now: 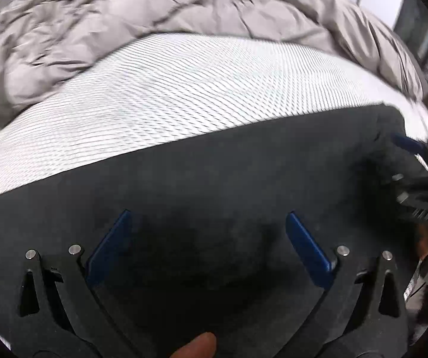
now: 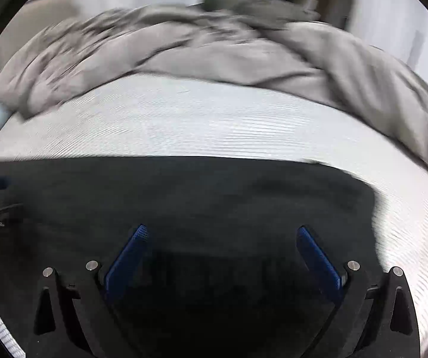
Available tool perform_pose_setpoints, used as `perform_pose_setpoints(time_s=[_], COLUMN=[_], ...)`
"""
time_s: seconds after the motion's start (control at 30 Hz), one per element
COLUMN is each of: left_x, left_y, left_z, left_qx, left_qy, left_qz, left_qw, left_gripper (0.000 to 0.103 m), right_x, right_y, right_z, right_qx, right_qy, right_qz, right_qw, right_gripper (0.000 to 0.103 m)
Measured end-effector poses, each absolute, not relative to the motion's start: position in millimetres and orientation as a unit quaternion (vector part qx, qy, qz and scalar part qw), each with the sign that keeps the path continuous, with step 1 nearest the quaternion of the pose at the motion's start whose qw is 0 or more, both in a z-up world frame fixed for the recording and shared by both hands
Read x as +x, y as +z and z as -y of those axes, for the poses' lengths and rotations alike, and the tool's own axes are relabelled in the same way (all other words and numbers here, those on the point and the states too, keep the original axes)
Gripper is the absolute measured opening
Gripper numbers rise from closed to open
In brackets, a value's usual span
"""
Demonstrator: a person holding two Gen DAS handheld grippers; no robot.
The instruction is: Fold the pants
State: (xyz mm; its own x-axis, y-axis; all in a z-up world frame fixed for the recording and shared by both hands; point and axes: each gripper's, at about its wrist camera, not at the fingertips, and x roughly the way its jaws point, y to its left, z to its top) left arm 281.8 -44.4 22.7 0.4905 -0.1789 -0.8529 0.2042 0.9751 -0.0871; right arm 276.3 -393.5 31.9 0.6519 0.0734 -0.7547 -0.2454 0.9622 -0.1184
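- Black pants (image 1: 214,185) lie flat on white textured mattress (image 1: 169,89), grey duvet (image 1: 124,21) bunched beyond.
- My left gripper (image 1: 208,232): fingers spread, empty, over the fabric.
- My right gripper (image 2: 221,247): likewise spread, empty.

The pants (image 1: 214,179) are plain black with no print, lying along the near edge of a mattress (image 1: 169,95) that is white with a fine grey woven mesh pattern. Along its far edge a crumpled quilt (image 1: 94,29) is a plain greyish taupe. Both grippers have deep blue pads (image 2: 129,258) on matt black frames with small silver pins.
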Motion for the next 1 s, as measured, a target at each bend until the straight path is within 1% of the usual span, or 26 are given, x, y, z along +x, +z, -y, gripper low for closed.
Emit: perform_pose_setpoints(time_s=[0.1,0.2,0.3,0.37,0.4,0.47,0.53,0.67,0.77,0.83,0.9,1.0], left_x=[299.6,304.2,304.8,303.9,298.8,302.4,299.9,289.4,276.2,263.3,259.7,253.1], left_y=[-0.3,-11.3,-9.6,-11.4,-12.0,-14.0,-12.9,4.9,19.2,15.1,1.8,-7.4], left_z=[45.2,26.4,9.4,-2.0,-8.7,-15.9,-15.8,-4.5,29.0,62.7,78.3,63.7], left_qx=[0.030,-0.025,-0.027,-0.038,-0.039,-0.034,-0.036,-0.048,-0.039,-0.004,0.015,0.018], left_qy=[-0.069,-0.072,-0.048,-0.045,-0.045,-0.041,-0.034,-0.060,-0.115,-0.165,-0.196,-0.189], left_qz=[-0.518,-0.526,-0.523,-0.521,-0.520,-0.519,-0.518,-0.510,-0.490,-0.490,-0.508,-0.511], left_qw=[0.852,0.847,0.851,0.851,0.852,0.853,0.854,0.857,0.863,0.856,0.839,0.838], left_gripper=[0.102,0.103,0.103,0.103,0.103,0.103,0.103,0.102,0.102,0.102,0.102,0.102], right_x=[287.3,314.1,327.7,338.7,342.1,345.9,342.3,312.5,296.7,288.3,284.0,283.4], right_y=[13.7,0.8,6.7,11.5,9.8,1.8,4.6,35.3,61.1,57.6,41.8,9.3], right_z=[345.2,345.8,396.9,444.8,469.7,501.8,508.7,482.8,460.6,444.2,424.9,414.9], right_qx=[-0.147,-0.152,-0.104,-0.102,-0.105,-0.093,-0.072,-0.109,-0.065,-0.059,-0.076,-0.118], right_qy=[0.124,0.128,0.065,-0.040,-0.079,-0.111,-0.100,-0.065,0.024,0.079,0.129,0.137], right_qz=[-0.416,-0.439,-0.449,-0.441,-0.440,-0.450,-0.445,-0.409,-0.397,-0.405,-0.424,-0.466], right_qw=[0.889,0.876,0.885,0.891,0.888,0.881,0.887,0.904,0.915,0.909,0.893,0.866], right_gripper=[0.101,0.101,0.101,0.099,0.100,0.101,0.101,0.101,0.101,0.101,0.101,0.101])
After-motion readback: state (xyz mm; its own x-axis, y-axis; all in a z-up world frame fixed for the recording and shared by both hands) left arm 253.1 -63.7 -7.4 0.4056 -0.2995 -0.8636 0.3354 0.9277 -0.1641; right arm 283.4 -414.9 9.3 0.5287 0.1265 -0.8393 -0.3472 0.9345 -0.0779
